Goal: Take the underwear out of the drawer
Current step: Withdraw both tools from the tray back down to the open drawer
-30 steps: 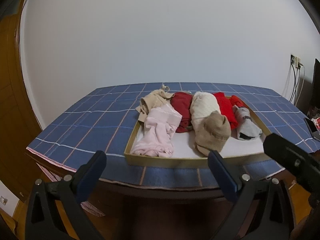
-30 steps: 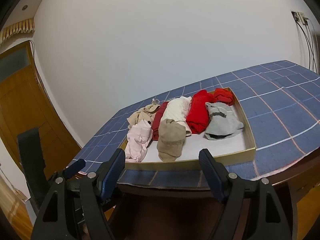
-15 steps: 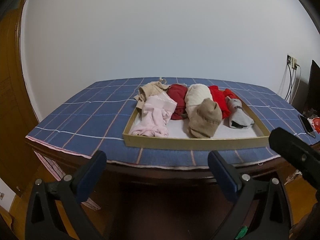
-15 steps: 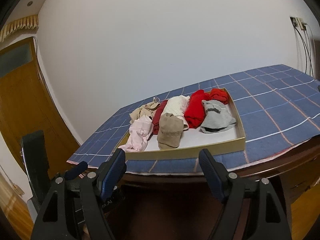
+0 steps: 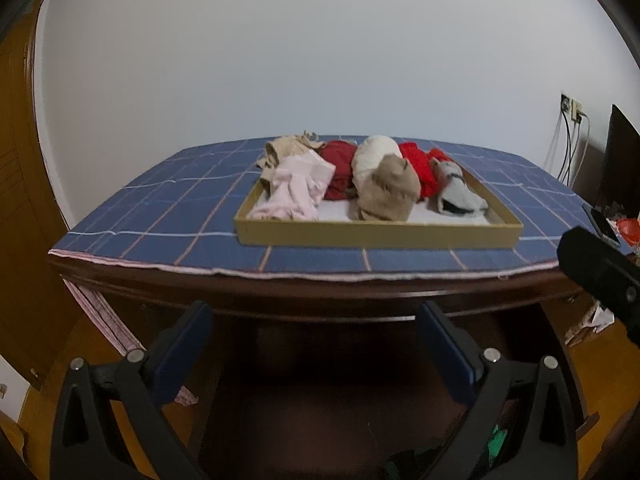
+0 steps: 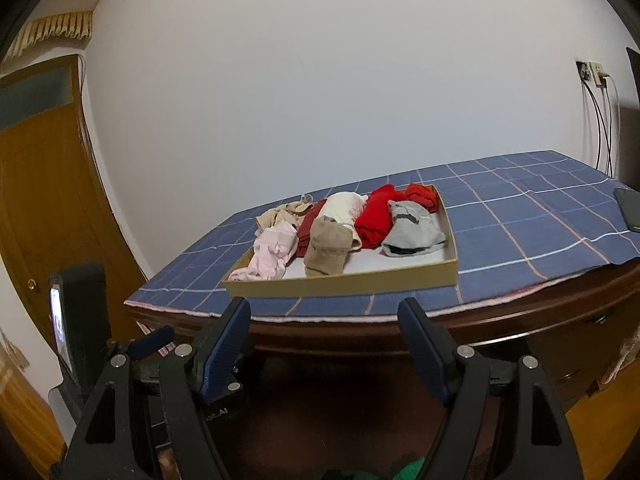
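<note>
A shallow tan drawer tray sits on a table with a blue checked cloth. It holds several rolled pieces of underwear: pink, beige, dark red, cream, brown, bright red and grey. My left gripper is open and empty, below the table's front edge. My right gripper is open and empty, also low in front of the table.
The dark wooden table front faces me. A wooden door is at the left. A wall socket with cables is at the right. A black phone lies on the cloth's right edge. A white wall stands behind.
Both grippers have moved down and back from the table, so the tray looks farther and higher. Both stay open. The underwear has not moved.
</note>
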`<state>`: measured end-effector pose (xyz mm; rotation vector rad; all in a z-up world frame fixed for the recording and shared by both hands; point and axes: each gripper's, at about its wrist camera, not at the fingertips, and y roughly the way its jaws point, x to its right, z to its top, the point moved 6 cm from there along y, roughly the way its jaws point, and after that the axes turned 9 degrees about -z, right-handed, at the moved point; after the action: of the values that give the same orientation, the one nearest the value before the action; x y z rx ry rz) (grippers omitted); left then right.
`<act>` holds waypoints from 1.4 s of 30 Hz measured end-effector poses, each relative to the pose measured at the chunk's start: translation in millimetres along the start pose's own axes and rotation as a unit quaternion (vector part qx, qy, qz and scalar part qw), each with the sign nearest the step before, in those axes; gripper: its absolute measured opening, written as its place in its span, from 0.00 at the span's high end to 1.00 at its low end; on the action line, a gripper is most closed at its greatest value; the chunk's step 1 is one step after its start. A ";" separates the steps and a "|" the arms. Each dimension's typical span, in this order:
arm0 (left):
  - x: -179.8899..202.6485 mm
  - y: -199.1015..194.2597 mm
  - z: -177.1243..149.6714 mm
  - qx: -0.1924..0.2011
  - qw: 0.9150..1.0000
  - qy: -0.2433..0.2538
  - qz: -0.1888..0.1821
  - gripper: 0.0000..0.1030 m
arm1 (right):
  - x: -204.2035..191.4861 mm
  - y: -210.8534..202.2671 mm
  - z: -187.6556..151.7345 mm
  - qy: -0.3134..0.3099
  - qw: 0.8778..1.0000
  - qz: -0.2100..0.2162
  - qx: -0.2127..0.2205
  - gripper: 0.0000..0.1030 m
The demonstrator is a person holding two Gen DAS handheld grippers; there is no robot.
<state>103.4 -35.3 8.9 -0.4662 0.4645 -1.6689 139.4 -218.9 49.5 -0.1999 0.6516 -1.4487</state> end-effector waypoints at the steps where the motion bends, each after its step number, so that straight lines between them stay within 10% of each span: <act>1: 1.3 -0.9 -3.0 -0.001 1.000 0.003 0.001 0.00 | 0.6 -1.7 -2.5 -0.002 1.000 -0.002 0.000 0.24; 42: 47.2 -3.9 -53.6 -0.058 0.994 0.094 -0.025 0.00 | 58.1 -38.4 -54.0 0.002 0.997 -0.051 -0.054 0.24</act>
<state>64.3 -79.2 -31.8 -0.4111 0.6964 -1.7480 77.6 -266.2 8.1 -0.3182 0.7322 -1.5133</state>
